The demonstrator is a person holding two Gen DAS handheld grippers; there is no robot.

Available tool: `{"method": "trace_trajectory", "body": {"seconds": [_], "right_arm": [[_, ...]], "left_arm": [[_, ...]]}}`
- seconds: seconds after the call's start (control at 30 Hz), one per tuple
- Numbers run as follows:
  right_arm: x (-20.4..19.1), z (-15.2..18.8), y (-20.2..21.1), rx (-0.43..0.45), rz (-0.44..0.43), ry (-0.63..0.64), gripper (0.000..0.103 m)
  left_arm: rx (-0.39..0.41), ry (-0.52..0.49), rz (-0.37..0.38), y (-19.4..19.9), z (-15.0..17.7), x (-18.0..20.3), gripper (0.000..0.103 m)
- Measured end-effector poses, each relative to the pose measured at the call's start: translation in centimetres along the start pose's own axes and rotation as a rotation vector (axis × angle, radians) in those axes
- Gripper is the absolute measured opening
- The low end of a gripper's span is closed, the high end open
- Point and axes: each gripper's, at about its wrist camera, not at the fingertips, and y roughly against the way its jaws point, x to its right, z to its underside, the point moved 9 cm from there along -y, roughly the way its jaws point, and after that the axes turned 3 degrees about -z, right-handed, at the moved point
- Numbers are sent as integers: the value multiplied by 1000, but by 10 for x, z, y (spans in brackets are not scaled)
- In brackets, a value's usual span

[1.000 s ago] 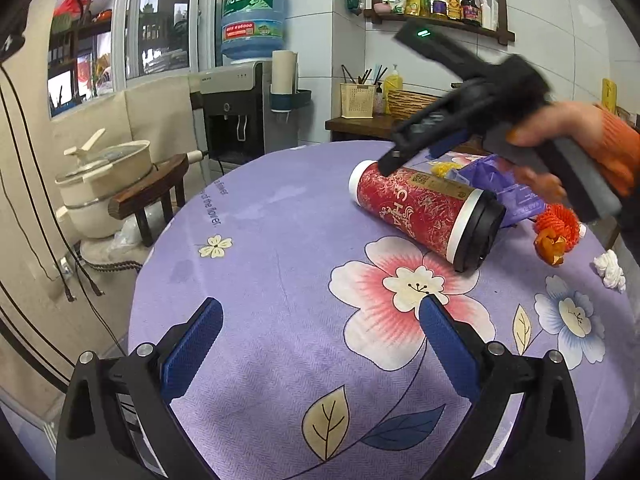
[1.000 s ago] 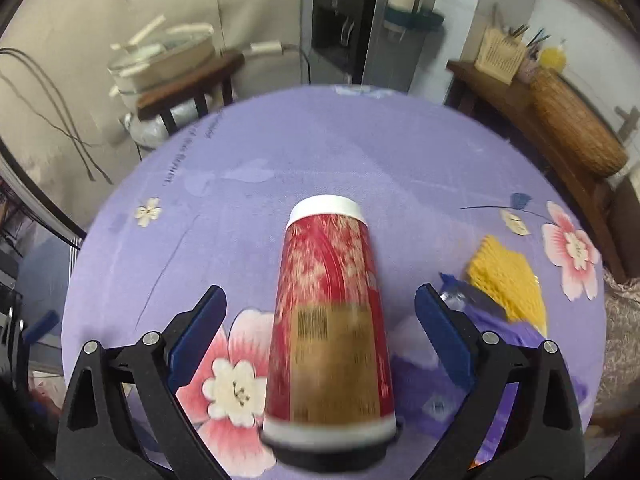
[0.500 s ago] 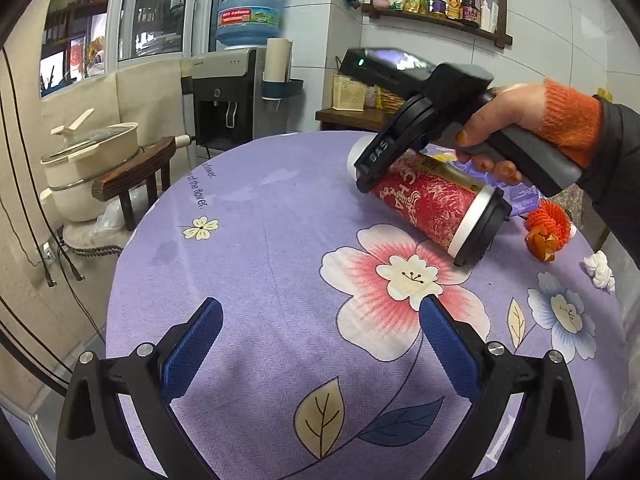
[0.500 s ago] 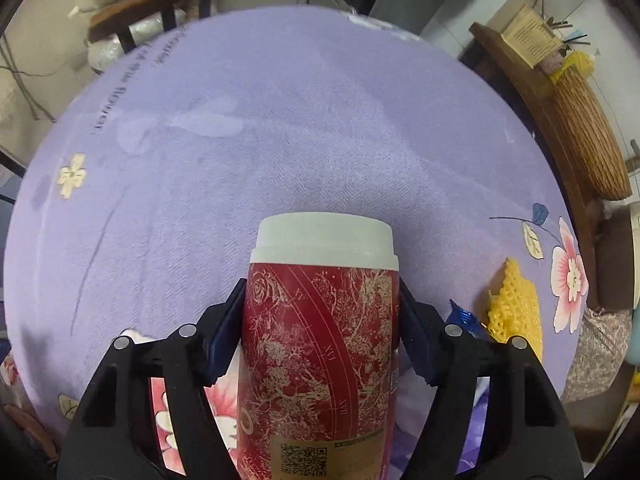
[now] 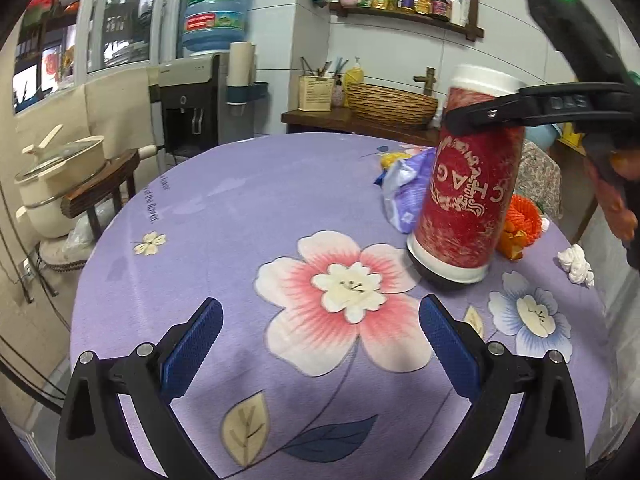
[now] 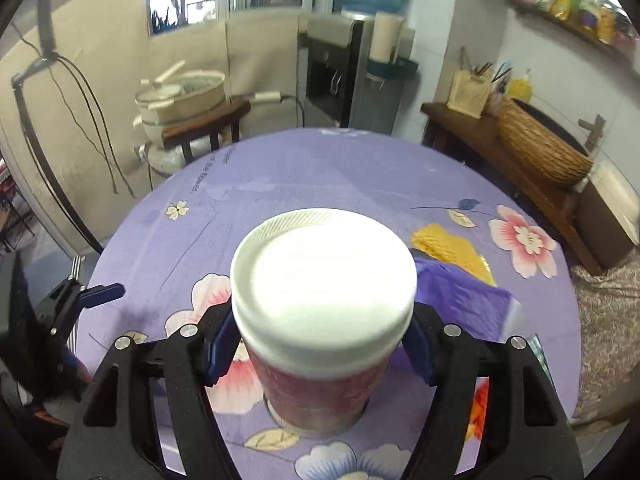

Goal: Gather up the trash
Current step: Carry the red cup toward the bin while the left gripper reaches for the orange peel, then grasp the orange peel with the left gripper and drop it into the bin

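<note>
A red canister [image 5: 468,184] with a white lid [image 6: 324,284] and black base stands almost upright on the purple flowered tablecloth [image 5: 248,208]. My right gripper [image 6: 320,344] is shut on it just below the lid; in the left wrist view its black fingers [image 5: 520,110] clamp the top. My left gripper [image 5: 316,344] is open and empty, low over the cloth in front of the canister. Trash lies behind and beside it: a purple wrapper [image 5: 404,192], yellow foam netting [image 6: 452,250], an orange net [image 5: 524,220] and a crumpled white tissue [image 5: 576,266].
A wicker basket [image 5: 390,102] and a utensil holder [image 5: 316,92] stand on a wooden side table behind. A water dispenser [image 5: 196,100] and a stool with a pot [image 5: 60,160] stand past the table's far left edge.
The right gripper closed on the canister lying on its side and tipped it up, so it now stands on its black base. The left gripper stayed open and low.
</note>
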Motion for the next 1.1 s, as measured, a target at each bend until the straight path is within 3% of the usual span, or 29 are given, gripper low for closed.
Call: {"method": "trace_trajectory", "body": {"seconds": [0.3, 0.47, 0.67, 0.83, 1.0, 1.07, 1.1], "right_arm": [[43, 34, 107, 203, 28, -134, 69], [68, 78, 143, 179, 104, -168, 69], [110, 139, 179, 169, 196, -264, 69], [133, 179, 212, 167, 268, -310, 69], [148, 211, 242, 180, 327, -351, 69], [154, 223, 252, 190, 347, -373, 69], [157, 228, 256, 195, 353, -382, 69]], "left_arm": [[-6, -151, 49, -19, -20, 59, 97], [-19, -239, 84, -37, -33, 104, 97], [-72, -351, 238, -63, -29, 187, 97], [-146, -396, 235, -104, -27, 230, 97], [-234, -396, 239, -130, -20, 250, 86], [-252, -384, 234, -134, -17, 253, 76], [-259, -376, 236, -135, -16, 254, 64]]}}
